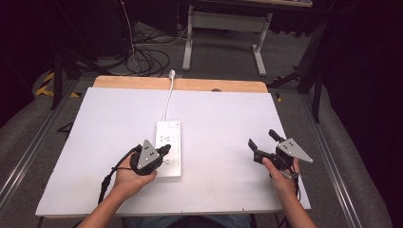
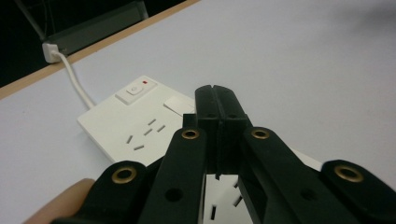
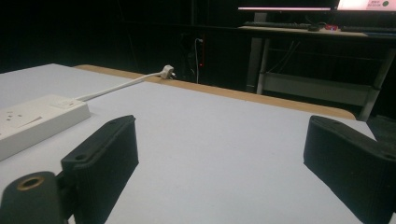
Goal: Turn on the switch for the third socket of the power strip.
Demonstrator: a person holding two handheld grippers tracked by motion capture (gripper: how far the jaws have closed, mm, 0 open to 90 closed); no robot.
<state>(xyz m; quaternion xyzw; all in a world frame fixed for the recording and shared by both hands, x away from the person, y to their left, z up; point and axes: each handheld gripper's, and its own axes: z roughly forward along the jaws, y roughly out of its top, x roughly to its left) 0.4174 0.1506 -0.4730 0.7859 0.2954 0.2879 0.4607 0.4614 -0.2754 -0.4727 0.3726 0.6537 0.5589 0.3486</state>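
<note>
resting over the white power strip (image 1: 168, 149) on the tabletop (image 1: 223, 133), the left gripper (image 1: 164, 151) hovers; the right gripper (image 1: 263, 139) sits well right of the strip. left gripper view: fingers (image 2: 217, 109) pressed together, gripping nothing, above the strip's sockets. right gripper view: fingers (image 3: 109, 154) spread wide, empty, strip at left.

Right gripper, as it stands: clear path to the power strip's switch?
Probably yes. The right gripper is open over bare table, and nothing lies between it and the power strip. The switch sits at the strip's far end, uncovered; the left gripper is shut over the near half.
</note>
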